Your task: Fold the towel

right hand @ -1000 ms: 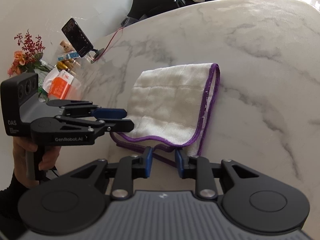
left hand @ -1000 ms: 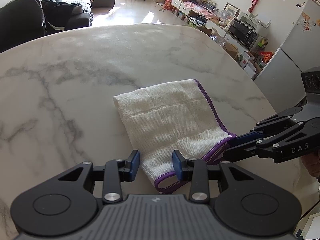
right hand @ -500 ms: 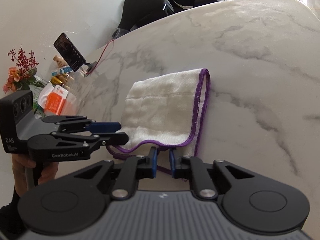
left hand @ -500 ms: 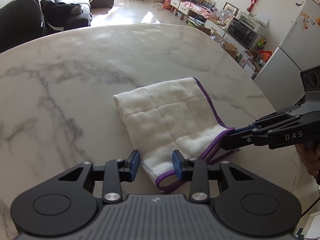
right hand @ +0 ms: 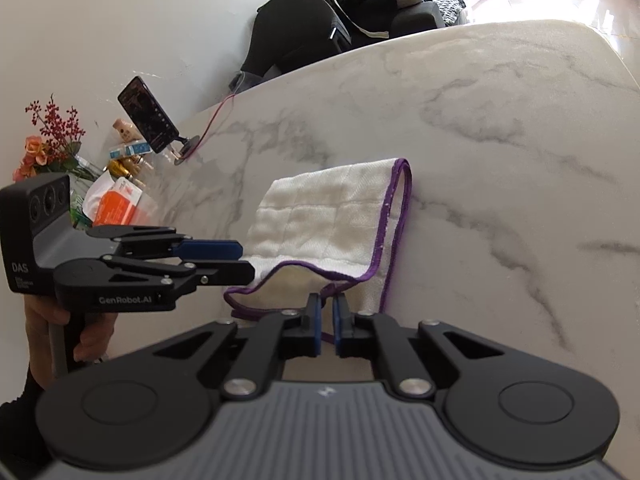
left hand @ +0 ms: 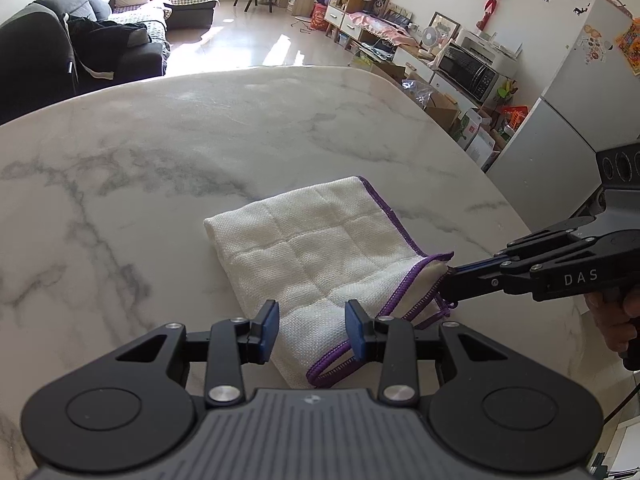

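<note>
My right tongs [right hand: 326, 316] pinch the near purple-hemmed corner of the folded towel [left hand: 316, 256] on the marble desk [left hand: 160, 168], left tongs [left hand: 312, 330] agape over its near edge — one-sided lifting could unravel the layers.

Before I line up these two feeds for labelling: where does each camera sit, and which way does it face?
Left wrist: on the left gripper, jaws open, facing the towel, living room beyond; right gripper enters from the right.
Right wrist: on the right gripper, shut on the towel's near edge, facing the wall; left gripper and a hand at left.
Shared: towel, marble table, both grippers.
</note>
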Available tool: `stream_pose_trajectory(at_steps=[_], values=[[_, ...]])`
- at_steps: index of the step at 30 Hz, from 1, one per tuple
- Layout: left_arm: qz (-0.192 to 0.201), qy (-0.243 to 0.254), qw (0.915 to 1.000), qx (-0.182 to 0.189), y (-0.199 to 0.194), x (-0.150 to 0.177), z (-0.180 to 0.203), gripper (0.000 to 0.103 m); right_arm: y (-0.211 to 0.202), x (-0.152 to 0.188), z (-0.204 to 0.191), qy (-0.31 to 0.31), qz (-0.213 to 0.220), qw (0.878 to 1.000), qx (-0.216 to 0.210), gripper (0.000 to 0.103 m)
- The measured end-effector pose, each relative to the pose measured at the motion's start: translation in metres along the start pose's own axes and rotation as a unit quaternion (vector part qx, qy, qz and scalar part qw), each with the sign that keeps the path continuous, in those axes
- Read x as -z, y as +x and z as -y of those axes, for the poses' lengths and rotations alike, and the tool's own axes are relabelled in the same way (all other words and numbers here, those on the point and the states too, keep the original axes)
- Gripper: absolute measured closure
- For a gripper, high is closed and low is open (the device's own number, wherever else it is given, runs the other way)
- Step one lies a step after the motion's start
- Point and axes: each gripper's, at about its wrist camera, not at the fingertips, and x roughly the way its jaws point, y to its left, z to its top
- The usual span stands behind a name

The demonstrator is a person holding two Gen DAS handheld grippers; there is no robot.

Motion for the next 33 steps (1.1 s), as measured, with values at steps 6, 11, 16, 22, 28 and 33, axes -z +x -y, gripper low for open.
stream_pose_trajectory(at_steps=[6, 11, 16, 22, 28, 33], values=[[-0.026, 0.028, 0.9992, -0.002, 0.013, 0.009, 0.007, 0.066, 0.008, 0.010, 0.015, 0.010, -0.014, 1.000, 0.020, 0.101], [-0.021, 0.044, 0.9988, -0.008, 0.011, 0.018, 0.008, 0.066, 0.002, 0.007, 0.013, 0.000, -0.012, 1.000, 0.018, 0.093], [-0.023, 0.051, 0.9984, -0.012, 0.008, 0.021, 0.006, 0.066, -0.016, -0.007, 0.000, -0.031, 0.028, 0.999, 0.023, 0.090], [-0.022, 0.061, 0.9977, -0.019, 0.008, 0.024, 0.009, 0.065, -0.005, -0.012, -0.014, -0.064, 0.021, 0.997, 0.023, 0.090], [-0.025, 0.045, 0.9985, -0.014, 0.008, 0.026, 0.001, 0.064, 0.000, 0.001, -0.019, -0.095, 0.008, 0.995, 0.037, 0.093], [-0.031, 0.040, 0.9987, -0.001, 0.008, 0.022, -0.005, 0.064, 0.004, 0.011, -0.023, -0.120, -0.003, 0.992, 0.049, 0.090]])
